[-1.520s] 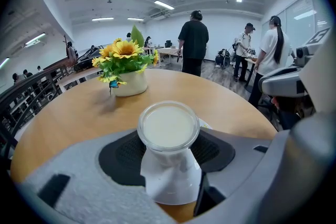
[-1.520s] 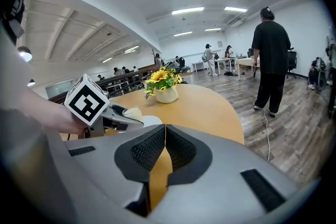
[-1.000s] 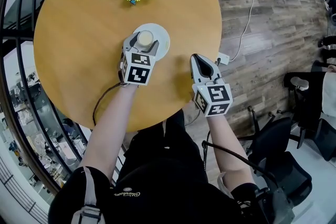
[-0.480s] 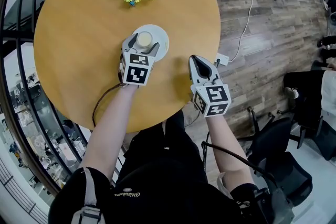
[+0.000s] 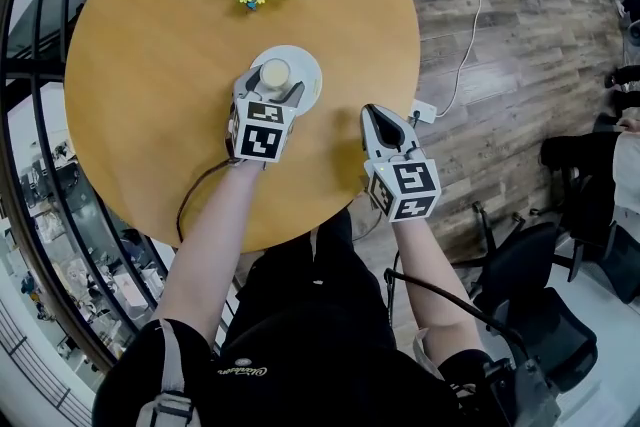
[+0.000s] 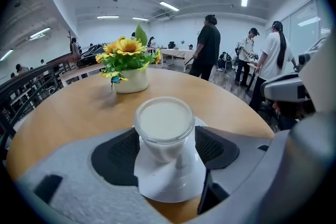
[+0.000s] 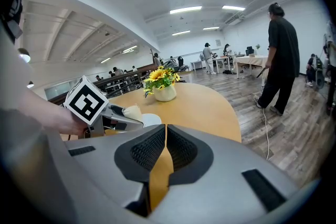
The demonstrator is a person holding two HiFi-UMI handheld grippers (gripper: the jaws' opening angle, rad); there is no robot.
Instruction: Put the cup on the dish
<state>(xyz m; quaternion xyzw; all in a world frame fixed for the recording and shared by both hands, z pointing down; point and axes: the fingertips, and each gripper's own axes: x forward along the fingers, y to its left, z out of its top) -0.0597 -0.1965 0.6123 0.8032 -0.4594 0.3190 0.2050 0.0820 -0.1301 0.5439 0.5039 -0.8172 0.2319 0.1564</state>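
Left gripper view: left claw (image 6: 164, 157), just opened, straddles the glass cup (image 6: 164, 122) on the white dish (image 6: 170, 186); back straight out, touching nothing; right claw (image 7: 164, 152) clenched, empty.

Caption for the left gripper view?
Left gripper, jaws just opened, flanks the cup on its dish; sunflowers behind.

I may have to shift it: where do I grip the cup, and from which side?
I'd grip the cup by its side wall under the rim, jaws level, coming from the near edge of the table. It stands upright on the dish, round, narrowing downward; flowers stand beyond it.
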